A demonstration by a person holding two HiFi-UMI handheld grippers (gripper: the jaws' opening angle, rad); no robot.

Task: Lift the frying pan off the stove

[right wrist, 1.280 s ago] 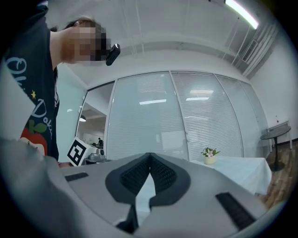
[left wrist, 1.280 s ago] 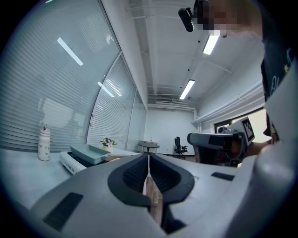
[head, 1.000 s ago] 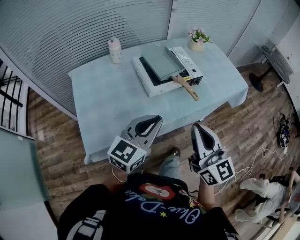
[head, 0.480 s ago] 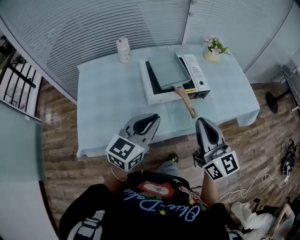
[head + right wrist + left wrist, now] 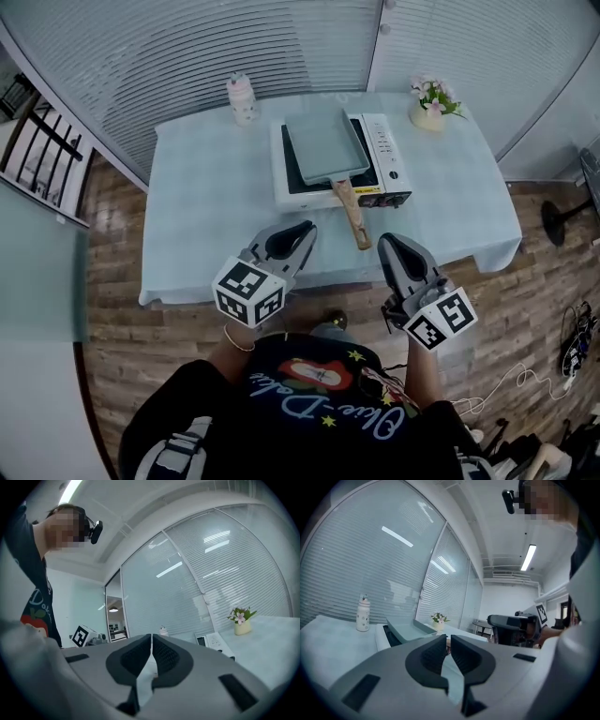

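A rectangular grey-green frying pan (image 5: 323, 143) sits on a white portable stove (image 5: 375, 150). Its wooden handle (image 5: 351, 212) points toward the table's near edge. The left gripper view shows the pan (image 5: 408, 630) low on the stove, beyond the jaws. My left gripper (image 5: 306, 229) hovers in front of the table's near edge, left of the handle, shut and empty (image 5: 449, 640). Just right of the handle's end, before that same edge, my right gripper (image 5: 383, 242) is also shut and empty (image 5: 151, 637). Neither touches the pan.
The table wears a light blue cloth (image 5: 206, 206). A white bottle (image 5: 242, 98) stands at its back left and a small flower pot (image 5: 430, 105) at its back right. Window blinds run behind the table; wooden floor surrounds it.
The view has swung so the table sits more centred and square. Both grippers are now nearer the pan's handle and stay shut.
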